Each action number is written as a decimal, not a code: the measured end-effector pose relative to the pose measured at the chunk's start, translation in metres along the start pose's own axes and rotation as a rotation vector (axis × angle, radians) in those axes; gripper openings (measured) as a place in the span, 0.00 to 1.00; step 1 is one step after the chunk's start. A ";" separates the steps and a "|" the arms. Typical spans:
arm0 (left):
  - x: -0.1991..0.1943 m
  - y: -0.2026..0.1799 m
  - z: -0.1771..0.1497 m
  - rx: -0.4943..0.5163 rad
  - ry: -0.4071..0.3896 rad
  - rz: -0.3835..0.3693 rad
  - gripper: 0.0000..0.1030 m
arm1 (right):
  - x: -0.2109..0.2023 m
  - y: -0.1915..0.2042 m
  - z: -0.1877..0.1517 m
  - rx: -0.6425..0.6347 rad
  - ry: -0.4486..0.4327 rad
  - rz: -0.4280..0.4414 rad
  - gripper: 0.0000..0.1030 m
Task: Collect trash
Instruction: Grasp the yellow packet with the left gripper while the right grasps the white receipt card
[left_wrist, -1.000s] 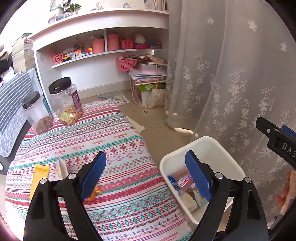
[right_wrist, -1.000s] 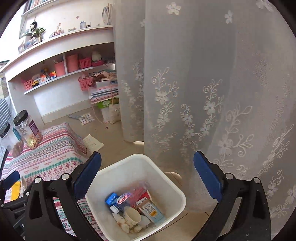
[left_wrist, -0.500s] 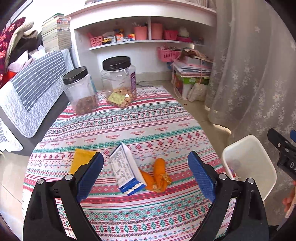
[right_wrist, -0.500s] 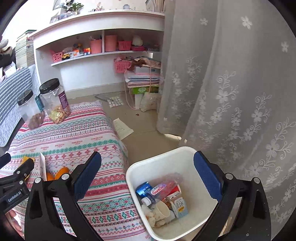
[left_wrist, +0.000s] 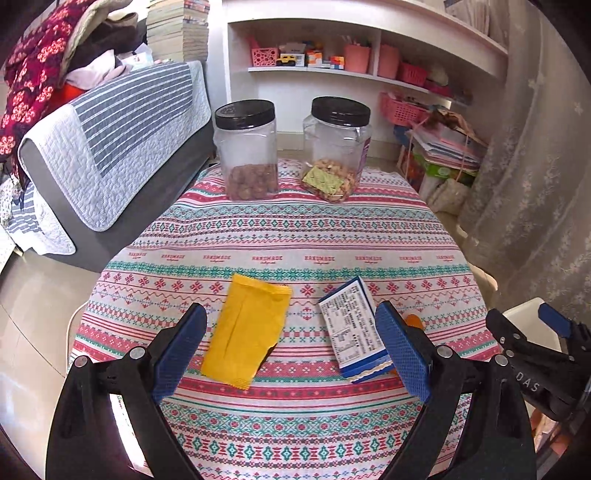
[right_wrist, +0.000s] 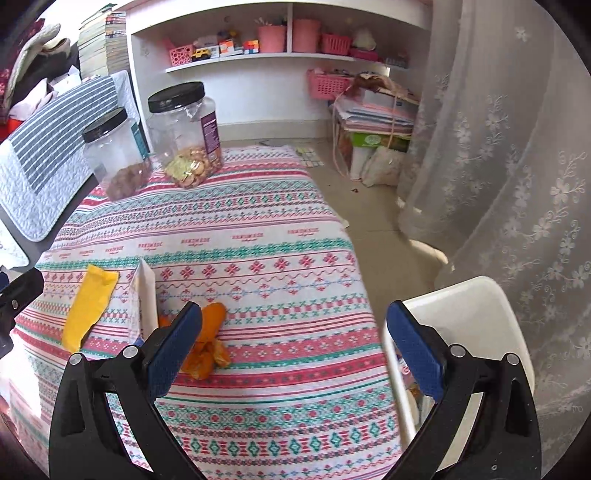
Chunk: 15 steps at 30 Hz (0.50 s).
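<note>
A flat yellow wrapper (left_wrist: 246, 332) lies on the patterned tablecloth (left_wrist: 295, 236), between the open fingers of my left gripper (left_wrist: 291, 350). A blue-and-white carton (left_wrist: 354, 328) lies just right of it, touching the right finger's tip. Orange peel (right_wrist: 208, 347) sits beside the carton (right_wrist: 146, 295) in the right wrist view, partly behind the left finger of my open, empty right gripper (right_wrist: 295, 350). The white trash bin (right_wrist: 472, 317) stands on the floor right of the table, holding some packets. The yellow wrapper (right_wrist: 88, 306) shows at far left there.
Two black-lidded clear jars (left_wrist: 247, 147) (left_wrist: 338, 147) of snacks stand at the table's far edge. A striped grey sofa (left_wrist: 110, 140) is at left, white shelves (left_wrist: 351, 70) behind, a lace curtain (right_wrist: 517, 166) at right, stacked boxes (right_wrist: 373, 125) on the floor.
Both grippers have swung left, away from the bin and toward the table. The left one now faces the wrapper and carton; the bin has slid to the right edge.
</note>
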<state>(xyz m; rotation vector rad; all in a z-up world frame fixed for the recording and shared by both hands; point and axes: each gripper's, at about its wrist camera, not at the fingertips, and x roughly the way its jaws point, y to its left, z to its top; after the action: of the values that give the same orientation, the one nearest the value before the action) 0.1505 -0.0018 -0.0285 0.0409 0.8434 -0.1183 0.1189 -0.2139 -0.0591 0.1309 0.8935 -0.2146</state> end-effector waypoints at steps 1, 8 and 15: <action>0.001 0.005 0.000 -0.005 0.002 0.008 0.87 | 0.004 0.006 0.001 0.004 0.004 0.024 0.93; 0.008 0.034 -0.003 -0.040 0.028 0.062 0.87 | 0.039 0.069 -0.003 -0.143 0.076 0.151 0.93; 0.022 0.055 -0.004 -0.069 0.078 0.093 0.87 | 0.077 0.097 -0.003 -0.134 0.179 0.260 0.93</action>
<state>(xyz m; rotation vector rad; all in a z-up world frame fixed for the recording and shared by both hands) 0.1684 0.0517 -0.0479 0.0203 0.9212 -0.0003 0.1864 -0.1290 -0.1192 0.1422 1.0555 0.1010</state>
